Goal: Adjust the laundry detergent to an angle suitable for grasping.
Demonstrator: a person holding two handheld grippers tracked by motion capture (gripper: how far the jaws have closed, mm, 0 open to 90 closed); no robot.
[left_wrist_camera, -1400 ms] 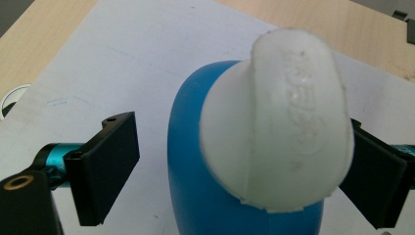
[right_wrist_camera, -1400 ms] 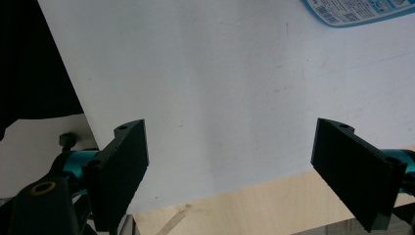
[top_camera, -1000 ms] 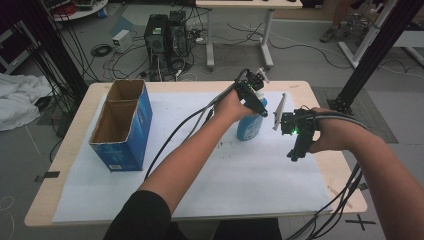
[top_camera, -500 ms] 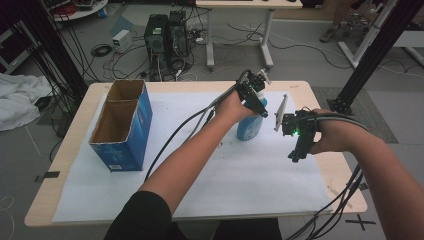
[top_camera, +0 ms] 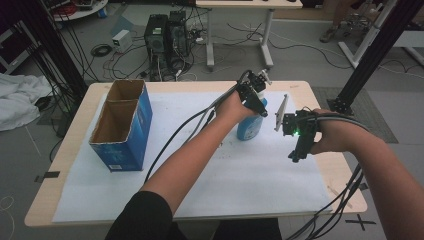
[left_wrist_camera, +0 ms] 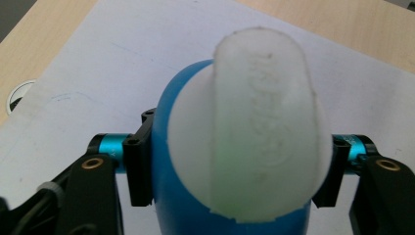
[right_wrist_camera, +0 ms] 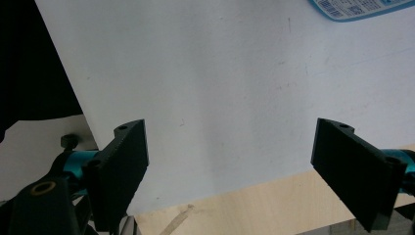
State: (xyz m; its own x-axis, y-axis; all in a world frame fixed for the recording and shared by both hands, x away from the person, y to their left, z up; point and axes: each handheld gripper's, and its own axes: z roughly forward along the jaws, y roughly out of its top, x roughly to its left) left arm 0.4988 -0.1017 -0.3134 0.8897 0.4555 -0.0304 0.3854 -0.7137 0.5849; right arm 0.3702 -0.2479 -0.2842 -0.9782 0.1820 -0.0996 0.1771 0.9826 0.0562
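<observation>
A blue bottle (top_camera: 248, 128) with a white cap (left_wrist_camera: 262, 127) stands upright on the white paper (top_camera: 225, 170) at the table's middle right. My left gripper (top_camera: 255, 102) comes down on it from above. Its jaws have just been closing, and in the left gripper view the pads (left_wrist_camera: 141, 166) press against the bottle's (left_wrist_camera: 166, 161) two sides just below the cap. My right gripper (top_camera: 295, 152) hovers to the right of the bottle, tilted down over the paper. Its jaws (right_wrist_camera: 230, 147) stand wide open with nothing between them. A corner of the bottle's label (right_wrist_camera: 352, 7) shows at that view's top.
An open blue cardboard box (top_camera: 122, 125) stands on the left of the wooden table (top_camera: 75, 130). The paper's edge and bare wood (right_wrist_camera: 235, 210) lie under my right gripper. Cables trail from both grippers toward the person. Computer towers (top_camera: 165, 35) and desks stand on the floor behind.
</observation>
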